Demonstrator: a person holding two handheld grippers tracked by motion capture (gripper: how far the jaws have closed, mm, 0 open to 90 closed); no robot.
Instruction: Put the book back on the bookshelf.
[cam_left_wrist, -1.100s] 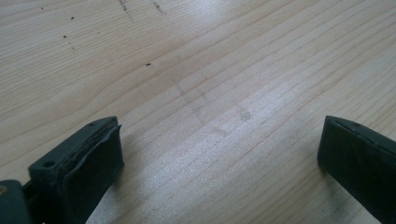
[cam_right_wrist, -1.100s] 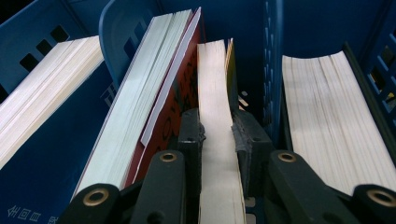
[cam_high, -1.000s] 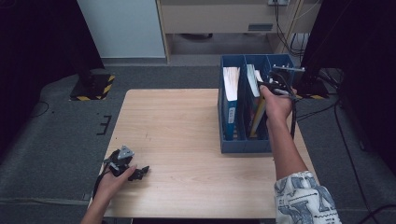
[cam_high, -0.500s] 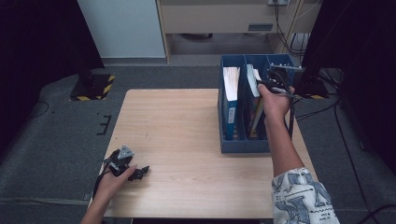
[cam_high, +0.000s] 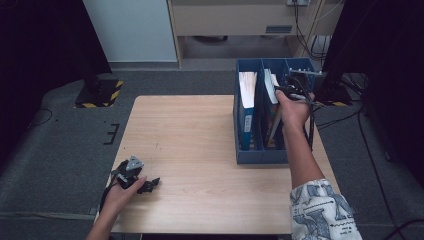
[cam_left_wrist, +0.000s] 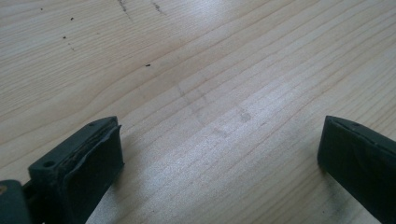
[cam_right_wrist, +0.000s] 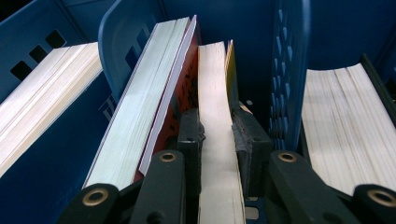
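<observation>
A blue three-slot file rack stands on the right half of the wooden table, with books upright in its slots. My right gripper reaches into the middle slot from above. In the right gripper view its pads are shut on a thin book with cream pages, which stands beside a thicker red-covered book. My left gripper rests at the table's near left corner. Its jaws stand wide apart over bare wood with nothing between them.
A book fills the rack's left slot and another book stands in the right slot. Cables trail off the table's right edge. A white cabinet and a shelf unit stand beyond the far edge.
</observation>
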